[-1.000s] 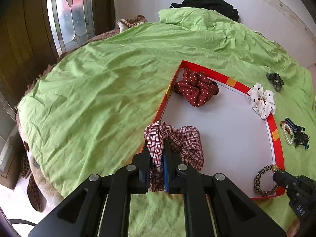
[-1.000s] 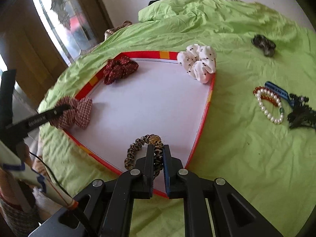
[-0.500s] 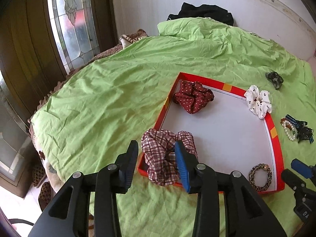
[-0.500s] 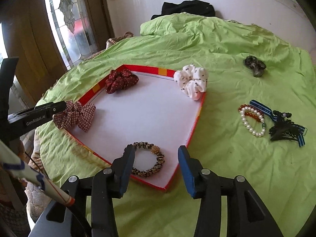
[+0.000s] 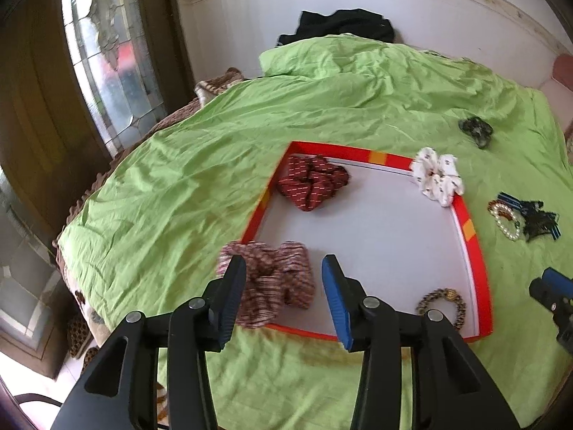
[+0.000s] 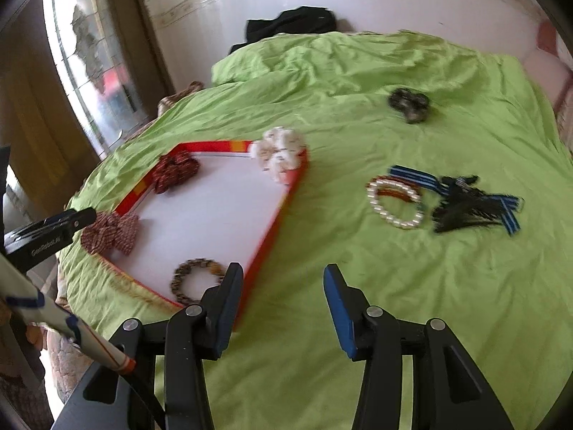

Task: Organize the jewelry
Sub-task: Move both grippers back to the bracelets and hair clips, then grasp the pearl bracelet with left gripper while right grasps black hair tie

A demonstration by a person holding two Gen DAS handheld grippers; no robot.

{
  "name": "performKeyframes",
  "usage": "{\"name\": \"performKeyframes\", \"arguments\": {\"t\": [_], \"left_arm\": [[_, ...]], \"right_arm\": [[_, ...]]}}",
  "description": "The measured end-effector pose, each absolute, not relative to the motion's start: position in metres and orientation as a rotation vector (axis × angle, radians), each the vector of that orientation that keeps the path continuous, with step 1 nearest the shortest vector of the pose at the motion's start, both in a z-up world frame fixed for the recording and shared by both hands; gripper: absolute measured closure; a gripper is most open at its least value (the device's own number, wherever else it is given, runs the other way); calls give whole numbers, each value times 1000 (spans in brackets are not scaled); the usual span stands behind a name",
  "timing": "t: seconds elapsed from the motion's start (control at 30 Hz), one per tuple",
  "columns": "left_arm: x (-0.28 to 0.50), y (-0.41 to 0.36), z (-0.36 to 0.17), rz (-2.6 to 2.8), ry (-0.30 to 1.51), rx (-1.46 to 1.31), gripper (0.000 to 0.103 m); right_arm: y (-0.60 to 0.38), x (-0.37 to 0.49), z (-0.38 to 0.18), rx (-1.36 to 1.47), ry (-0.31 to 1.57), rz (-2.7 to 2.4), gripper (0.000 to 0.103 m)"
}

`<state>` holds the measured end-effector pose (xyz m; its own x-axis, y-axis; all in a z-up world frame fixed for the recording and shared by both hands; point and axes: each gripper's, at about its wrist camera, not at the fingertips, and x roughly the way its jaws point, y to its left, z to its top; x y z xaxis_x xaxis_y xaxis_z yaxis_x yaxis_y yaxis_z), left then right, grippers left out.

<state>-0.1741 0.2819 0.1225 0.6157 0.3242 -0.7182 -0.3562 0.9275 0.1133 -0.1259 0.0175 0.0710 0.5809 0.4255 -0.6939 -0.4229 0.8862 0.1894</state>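
4 pieces lie in the tray (image 5: 472, 236); your left gripper (image 5: 283, 297) and right gripper (image 6: 283, 308) have just opened, fingers spread, empty. Next, reach right of the tray for the pearl bracelet (image 6: 395, 202).

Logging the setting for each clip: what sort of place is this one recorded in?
Most likely a bedroom in a home. The work surface is a bed under a rumpled green sheet, dark clothes lie heaped against the tiled wall, and a patterned glass window stands beside the bed.
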Motion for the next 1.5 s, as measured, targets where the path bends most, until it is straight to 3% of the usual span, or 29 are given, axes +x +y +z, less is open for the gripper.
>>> {"name": "performKeyframes", "arguments": {"t": [0.87, 1.17, 1.5], "left_arm": [[-84, 115, 122, -27, 937, 85, 53], [-6, 72, 75, -166, 1056, -59, 53], [42, 74, 29, -206, 1120, -251, 57]], "right_arm": [[-203, -81, 45, 281, 843, 140, 52], [-217, -50, 44, 387, 812, 236, 52], [-212, 8, 33, 600, 844, 392, 51]]}}
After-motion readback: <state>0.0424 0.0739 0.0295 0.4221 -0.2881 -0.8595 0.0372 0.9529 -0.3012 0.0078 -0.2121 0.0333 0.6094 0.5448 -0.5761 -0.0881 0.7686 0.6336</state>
